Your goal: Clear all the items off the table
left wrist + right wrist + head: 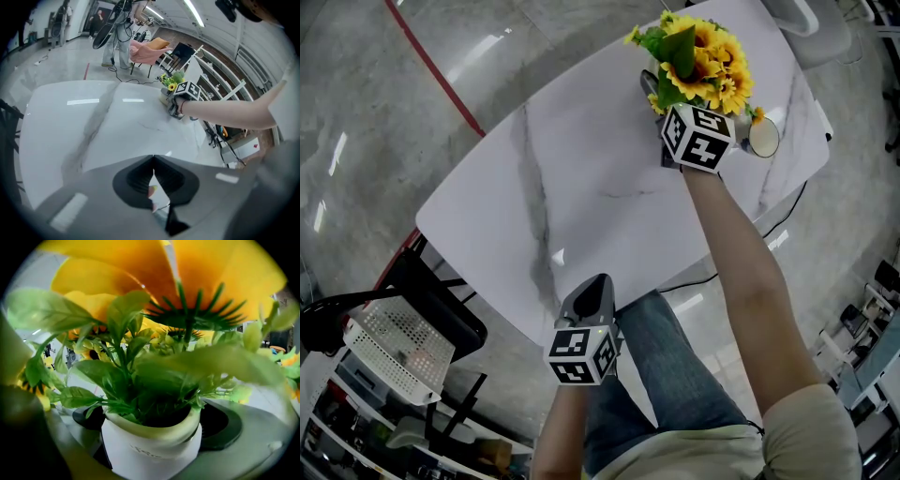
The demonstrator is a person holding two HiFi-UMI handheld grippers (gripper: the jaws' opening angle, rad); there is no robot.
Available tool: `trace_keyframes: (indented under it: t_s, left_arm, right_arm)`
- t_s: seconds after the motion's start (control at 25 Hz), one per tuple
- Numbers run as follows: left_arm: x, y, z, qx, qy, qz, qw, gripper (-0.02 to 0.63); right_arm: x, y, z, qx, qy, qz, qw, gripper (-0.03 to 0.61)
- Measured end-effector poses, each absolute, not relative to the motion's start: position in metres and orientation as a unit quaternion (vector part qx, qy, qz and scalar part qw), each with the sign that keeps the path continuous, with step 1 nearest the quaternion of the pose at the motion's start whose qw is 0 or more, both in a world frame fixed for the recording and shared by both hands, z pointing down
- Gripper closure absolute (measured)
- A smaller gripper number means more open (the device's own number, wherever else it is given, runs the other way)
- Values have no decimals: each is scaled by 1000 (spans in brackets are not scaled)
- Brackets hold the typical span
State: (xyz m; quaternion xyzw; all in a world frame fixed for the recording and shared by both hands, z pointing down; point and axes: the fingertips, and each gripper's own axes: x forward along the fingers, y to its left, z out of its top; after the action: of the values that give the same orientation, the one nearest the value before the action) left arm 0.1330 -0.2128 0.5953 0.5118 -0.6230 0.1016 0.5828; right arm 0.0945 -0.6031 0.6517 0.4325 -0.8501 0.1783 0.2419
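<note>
The sunflower plant (703, 61) stands in a white pot (150, 446) at the far right corner of the desk (581, 178), its yellow blooms and green leaves spreading over the pot's rim. The right tool (675, 112) reaches in under the leaves. In the right gripper view the pot fills the gap between the two dark pads, with a pad against each side, so this tool is clenched on the pot. The person's bare forearm (750, 272) stretches across the desk's right edge to it. Just beside the pot, on the side toward the desk's edge, lies a small round white thing (763, 138); what it is cannot be made out.

The desk has a white top with grey veins. The left tool (592, 295) is held at the near edge of the desk, well apart from the plant. Its jaws are pressed together with nothing gripped between them, as the left gripper view shows.

Below the near edge is the person's knee in blue jeans (666, 356). To the lower left stand a black chair (441, 314) and a white perforated basket (394, 347). A red line (431, 66) crosses the grey floor beyond the desk.
</note>
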Motion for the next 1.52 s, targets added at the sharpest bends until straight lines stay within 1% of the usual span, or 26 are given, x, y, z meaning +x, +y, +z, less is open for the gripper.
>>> trace_keyframes:
  t_s: [0.72, 1.16, 1.52]
  left_arm:
    - [134, -214, 587, 517, -629, 92, 573, 604]
    - [129, -203, 580, 516, -639, 80, 565, 604]
    - [126, -178, 577, 512, -646, 70, 561, 604]
  right_arm:
    - [94, -585, 649, 420, -852, 175, 261, -18]
    - [91, -545, 645, 390, -864, 169, 271, -18]
    - [81, -500, 630, 360, -881, 166, 260, -18]
